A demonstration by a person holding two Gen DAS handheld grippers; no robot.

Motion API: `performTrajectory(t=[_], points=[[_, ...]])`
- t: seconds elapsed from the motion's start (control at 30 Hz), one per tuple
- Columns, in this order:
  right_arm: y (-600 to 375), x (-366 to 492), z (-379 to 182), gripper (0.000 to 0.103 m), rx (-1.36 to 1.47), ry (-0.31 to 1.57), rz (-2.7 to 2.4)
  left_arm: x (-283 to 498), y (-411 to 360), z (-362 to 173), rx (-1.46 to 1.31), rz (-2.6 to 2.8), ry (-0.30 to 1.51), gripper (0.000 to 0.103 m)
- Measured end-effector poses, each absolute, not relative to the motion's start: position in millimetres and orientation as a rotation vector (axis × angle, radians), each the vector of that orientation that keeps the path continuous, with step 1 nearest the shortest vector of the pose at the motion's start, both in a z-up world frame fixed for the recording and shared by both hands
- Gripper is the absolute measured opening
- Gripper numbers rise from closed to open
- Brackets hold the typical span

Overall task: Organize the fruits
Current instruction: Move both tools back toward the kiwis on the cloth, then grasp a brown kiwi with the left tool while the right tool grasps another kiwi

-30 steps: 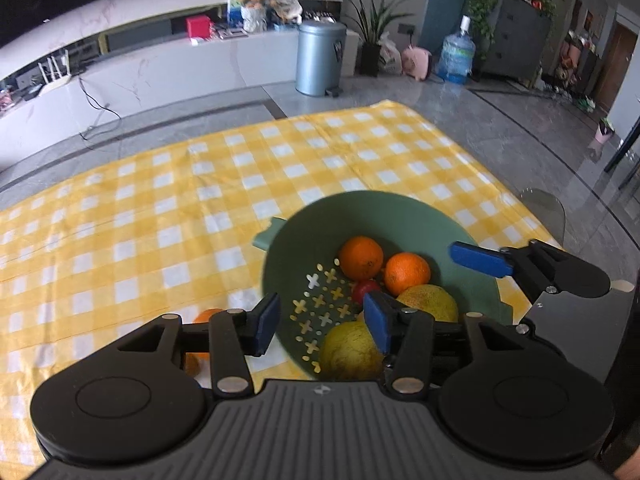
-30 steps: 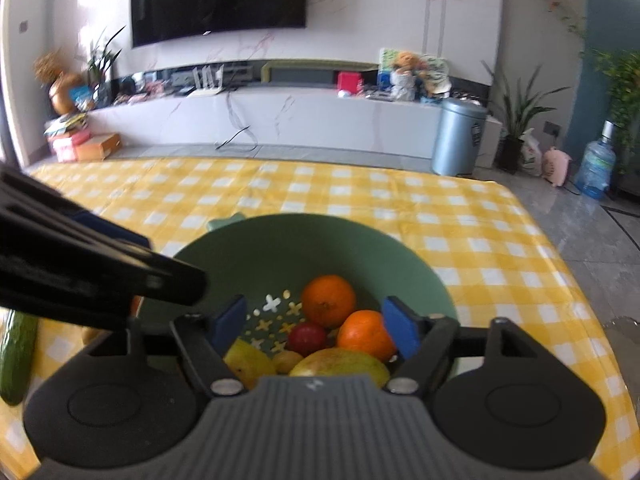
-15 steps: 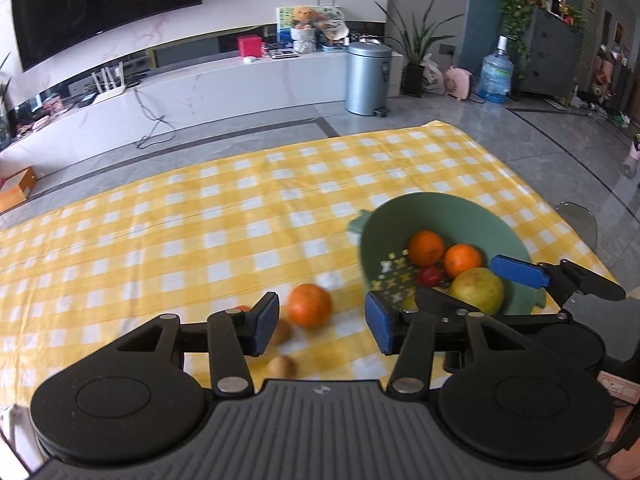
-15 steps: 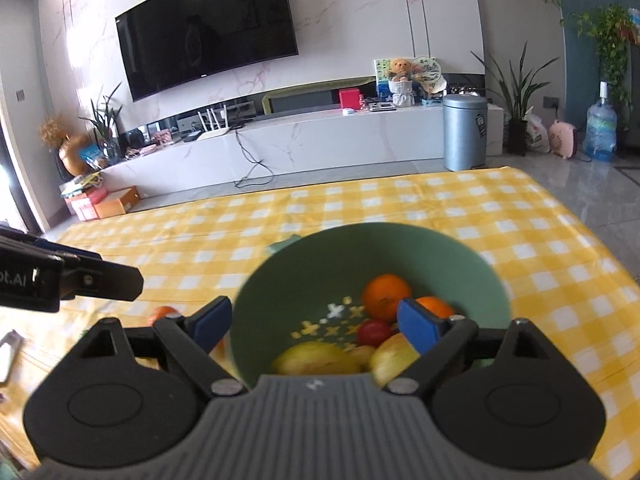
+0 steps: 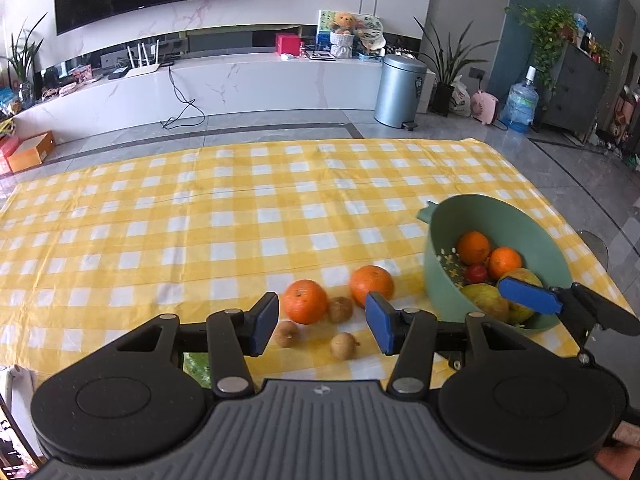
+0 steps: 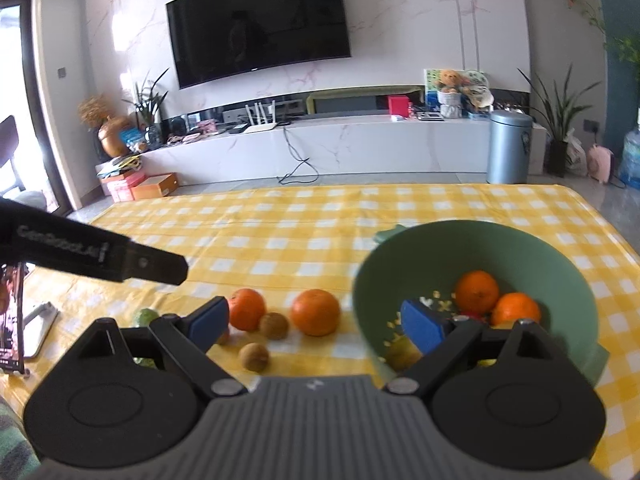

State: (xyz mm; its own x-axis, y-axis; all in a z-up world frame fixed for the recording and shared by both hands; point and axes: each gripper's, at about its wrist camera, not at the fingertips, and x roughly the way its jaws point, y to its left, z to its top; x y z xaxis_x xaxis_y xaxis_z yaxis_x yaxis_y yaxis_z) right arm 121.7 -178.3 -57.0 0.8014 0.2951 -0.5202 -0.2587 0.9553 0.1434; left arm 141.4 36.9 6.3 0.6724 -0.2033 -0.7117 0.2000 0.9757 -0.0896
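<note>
Hovering my left gripper [image 5: 322, 328] with jaws apart and empty, I see two oranges [image 5: 305, 301] and three small brown fruits [image 5: 343, 345] loose on the checked cloth [image 5: 200, 220]. The green bowl [image 5: 440, 280] of fruit sits at three o'clock, and my right gripper [image 6: 316, 322], its jaws having just been closing slightly, stands wide and empty over the bowl's near rim.

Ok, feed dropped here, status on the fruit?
Both grippers, left gripper and right gripper, open, empty. Two oranges and small brown fruits outside green bowl. Nothing blocking.
</note>
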Motion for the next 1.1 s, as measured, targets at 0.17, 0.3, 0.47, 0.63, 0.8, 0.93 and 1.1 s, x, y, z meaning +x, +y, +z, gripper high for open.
performTrajectory(t=[0.17,0.3,0.47,0.63,0.8,0.93,1.1], points=[[-161,123,-62,0.075,0.025,0.591,0.329,147,57,-1,-0.055,-0.206,0.798,0.059],[-150,126,-67,0.071,0.003,0.604,0.345,152,73,-9,-0.095,-0.187,0.804,0.059],[-135,134,-77,0.059,-0.031,0.639,0.367,157,82,-21,-0.119,-0.191,0.818,0.059],[-126,141,-90,0.050,-0.059,0.678,0.383,162,75,-38,-0.073,-0.218,0.851,0.053],[-123,149,-105,0.041,-0.075,0.716,0.386,168,66,-57,-0.030,-0.262,0.889,0.043],[-122,156,-114,0.038,-0.077,0.737,0.392,173,63,-67,-0.023,-0.289,0.908,0.039],[-119,162,-121,0.038,-0.081,0.741,0.407,181,64,-78,-0.030,-0.274,0.933,0.038]])
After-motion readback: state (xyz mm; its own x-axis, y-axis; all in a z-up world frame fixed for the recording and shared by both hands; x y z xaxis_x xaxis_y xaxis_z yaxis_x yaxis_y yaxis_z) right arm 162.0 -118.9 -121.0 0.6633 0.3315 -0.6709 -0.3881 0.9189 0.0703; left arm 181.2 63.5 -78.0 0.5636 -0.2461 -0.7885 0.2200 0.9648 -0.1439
